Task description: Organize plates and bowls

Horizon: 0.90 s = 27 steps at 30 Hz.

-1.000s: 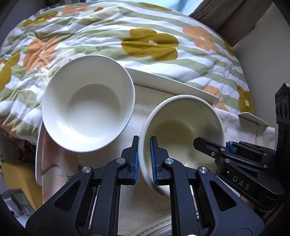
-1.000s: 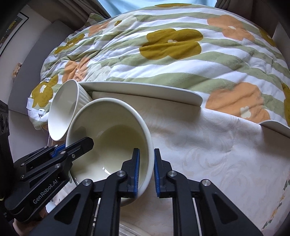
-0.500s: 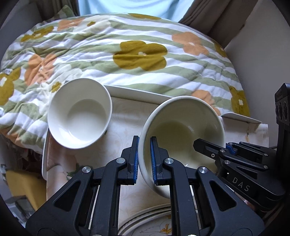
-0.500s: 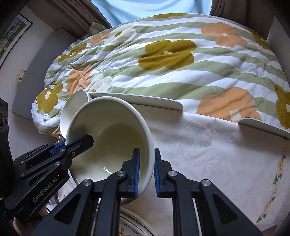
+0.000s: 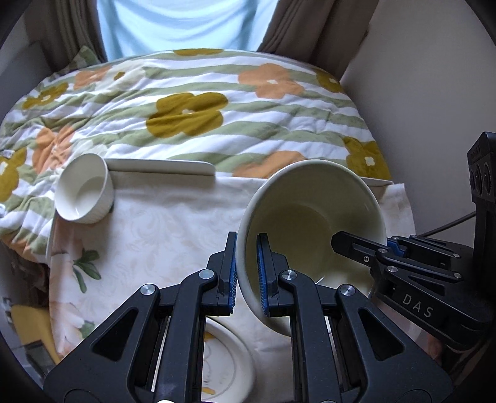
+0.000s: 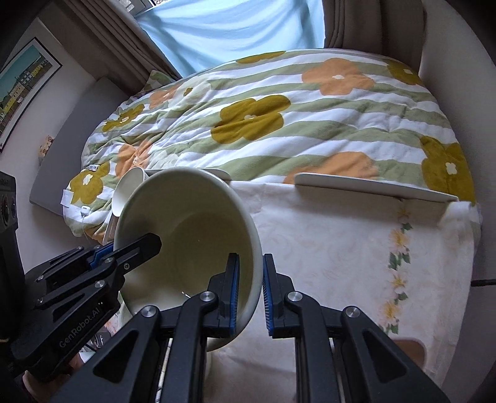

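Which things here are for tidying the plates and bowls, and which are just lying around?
For the job:
- big cream bowl, held by the left gripper and right gripper
- small white ribbed bowl
- flower-patterned plate

Just lying about:
- flowery blanket
- cream tablecloth
- framed picture
- curtains

Cream bowl (image 5: 310,214) tilted, lifted above the cloth.

Black hand-held gripper (image 5: 247,272); blue pads (image 5: 262,276); silver screws
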Each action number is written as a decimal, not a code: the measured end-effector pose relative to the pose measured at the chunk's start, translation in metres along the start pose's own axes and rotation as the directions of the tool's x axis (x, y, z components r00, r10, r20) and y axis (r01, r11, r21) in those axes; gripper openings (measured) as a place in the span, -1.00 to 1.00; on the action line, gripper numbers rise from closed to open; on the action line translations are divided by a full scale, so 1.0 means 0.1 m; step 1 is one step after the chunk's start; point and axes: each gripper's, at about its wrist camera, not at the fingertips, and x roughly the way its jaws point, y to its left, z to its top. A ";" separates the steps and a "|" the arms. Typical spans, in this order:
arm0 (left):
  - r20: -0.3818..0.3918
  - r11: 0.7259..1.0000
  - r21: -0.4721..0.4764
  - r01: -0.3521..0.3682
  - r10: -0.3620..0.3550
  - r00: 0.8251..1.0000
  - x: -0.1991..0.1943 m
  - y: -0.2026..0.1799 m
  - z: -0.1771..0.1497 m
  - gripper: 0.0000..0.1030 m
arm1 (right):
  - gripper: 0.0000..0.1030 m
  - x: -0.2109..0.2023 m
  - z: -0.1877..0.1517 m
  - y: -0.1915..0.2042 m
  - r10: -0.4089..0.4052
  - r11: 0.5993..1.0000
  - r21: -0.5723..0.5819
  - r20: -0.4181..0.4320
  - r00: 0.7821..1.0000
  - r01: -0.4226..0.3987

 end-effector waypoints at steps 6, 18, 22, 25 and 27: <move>-0.008 0.998 0.050 0.040 -0.040 0.999 -0.05 -0.80 -0.38 -0.81 | -0.75 -0.45 -0.44 -0.55 -0.036 0.999 0.041 0.022 0.999 0.035; -0.129 0.992 0.083 0.093 -0.082 0.988 0.20 -1.73 -1.04 -0.81 | -0.75 -0.76 -1.18 -1.38 -0.064 0.986 0.154 -0.034 0.997 0.068; -0.165 0.991 0.106 0.082 -0.064 0.984 0.31 -1.74 -1.10 -0.81 | -0.75 -0.66 -1.27 -1.43 -0.051 0.981 0.182 -0.055 0.997 0.061; -0.189 0.989 0.127 0.075 -0.050 0.981 0.40 -1.71 -1.07 -0.81 | -0.75 -0.56 -1.31 -1.43 -0.048 0.979 0.193 -0.068 0.997 0.060; -0.206 0.988 0.142 0.067 -0.036 0.978 0.47 -1.67 -1.05 -0.81 | -0.75 -0.49 -1.34 -1.43 -0.052 0.977 0.203 -0.075 0.996 0.066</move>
